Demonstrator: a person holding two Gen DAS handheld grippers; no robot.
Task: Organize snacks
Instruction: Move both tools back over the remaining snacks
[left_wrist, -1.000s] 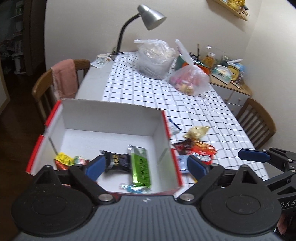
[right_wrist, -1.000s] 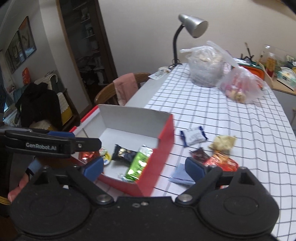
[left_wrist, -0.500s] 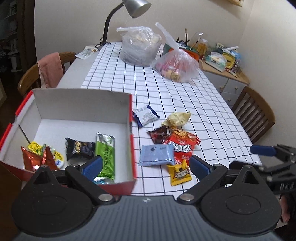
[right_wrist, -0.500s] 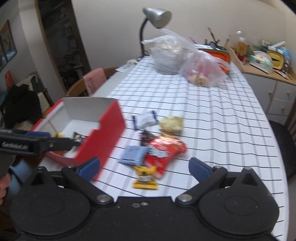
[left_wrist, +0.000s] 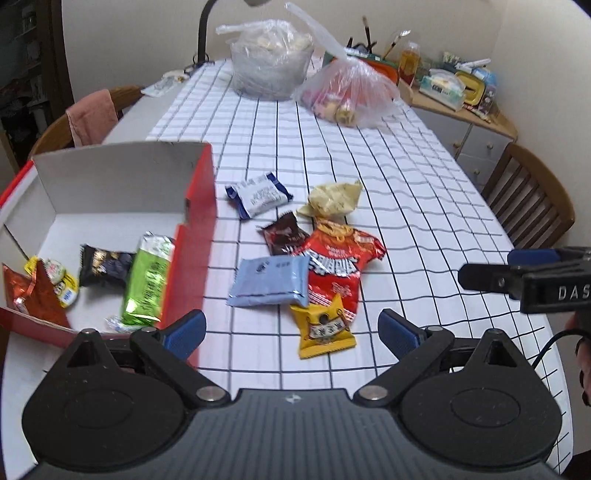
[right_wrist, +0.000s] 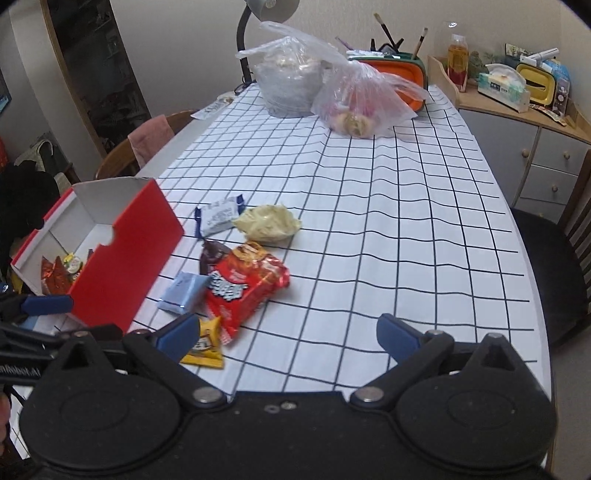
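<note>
Only the left wrist view looks down into the red box (left_wrist: 195, 206): on its white floor lie a green packet (left_wrist: 149, 280), a black packet (left_wrist: 105, 266), a small yellow packet (left_wrist: 55, 277) and a red foil packet (left_wrist: 31, 291). From the right wrist view the red outer wall (right_wrist: 125, 258) hides most of that, with just a bit of red foil and yellow showing at the near end. The right view alone shows the dark-cushioned chair (right_wrist: 550, 273) off the bench's right edge.

The box sits along the left edge of the bench (left_wrist: 369, 155), which carries a black-grid white cloth. The loose snacks cluster just right of the box, near the front edge: a blue-and-white packet (left_wrist: 258, 195), a crumpled pale yellow bag (left_wrist: 334, 197), a dark brown packet (left_wrist: 284, 234), a large red bag (left_wrist: 338, 266), a flat light blue packet (left_wrist: 271, 282) overlapping the red bag's left side, and a yellow packet (left_wrist: 325, 330) touching its lower end.

The left gripper (left_wrist: 291, 330) has its fingers spread wide and empty; the yellow packet lies between and just ahead of the tips. The right gripper (right_wrist: 286, 332) is likewise wide and empty, with the yellow packet partly behind its left finger (right_wrist: 177, 336).

Two clear plastic bags (left_wrist: 347, 92) stand at the far end.
</note>
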